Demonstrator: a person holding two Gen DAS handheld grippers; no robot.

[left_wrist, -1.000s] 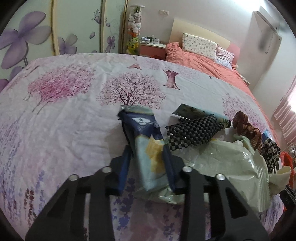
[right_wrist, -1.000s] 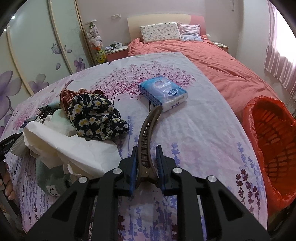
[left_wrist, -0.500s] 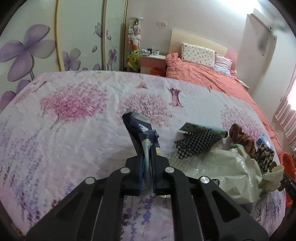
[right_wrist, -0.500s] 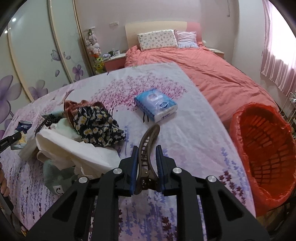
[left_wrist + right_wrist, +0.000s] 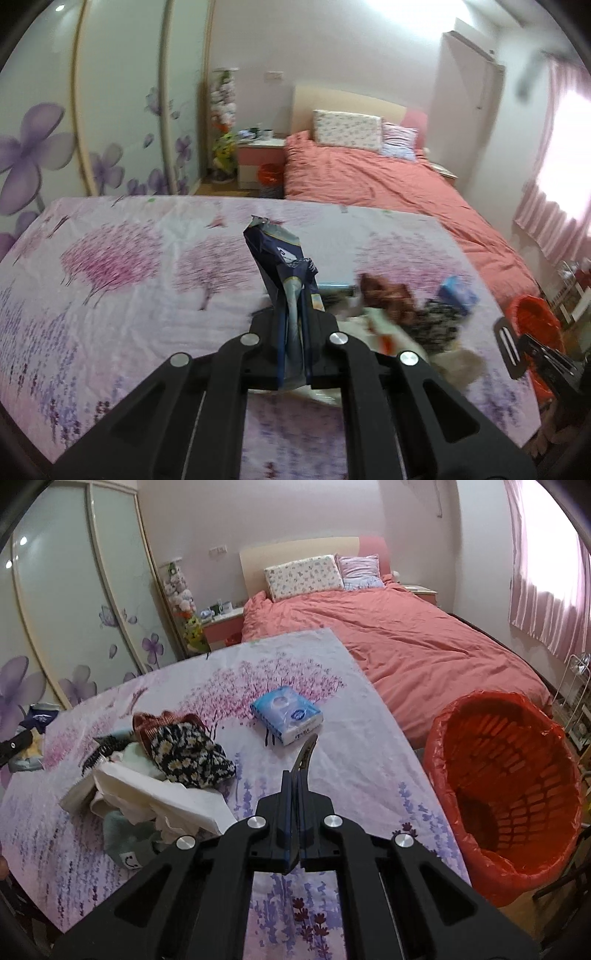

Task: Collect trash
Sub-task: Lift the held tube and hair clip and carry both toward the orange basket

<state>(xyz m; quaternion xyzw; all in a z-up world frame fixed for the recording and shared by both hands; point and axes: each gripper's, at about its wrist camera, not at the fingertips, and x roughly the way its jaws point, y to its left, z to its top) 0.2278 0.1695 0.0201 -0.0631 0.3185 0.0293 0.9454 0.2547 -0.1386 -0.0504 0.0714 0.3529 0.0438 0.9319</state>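
My left gripper (image 5: pixel 293 332) is shut on a dark blue crumpled snack wrapper (image 5: pixel 282 258) and holds it upright above the flowered table. My right gripper (image 5: pixel 294 801) is shut on a brown hair clip (image 5: pixel 304 755) held above the table's right part. An orange bin with a red liner (image 5: pixel 506 794) stands to the right of the table; it also shows in the left wrist view (image 5: pixel 532 317). The left gripper and its wrapper show at the far left of the right wrist view (image 5: pixel 38 716).
A pile of white paper (image 5: pixel 147 794), a daisy-print cloth (image 5: pixel 192 757) and a brown scrunchie (image 5: pixel 155 722) lies on the table's left part. A blue tissue pack (image 5: pixel 286 714) lies further back. A bed with a salmon cover (image 5: pixel 406 642) is behind.
My left gripper closed on the wrapper and lifted it off the table. My right gripper rose with the hair clip, and the bin came closer into view.
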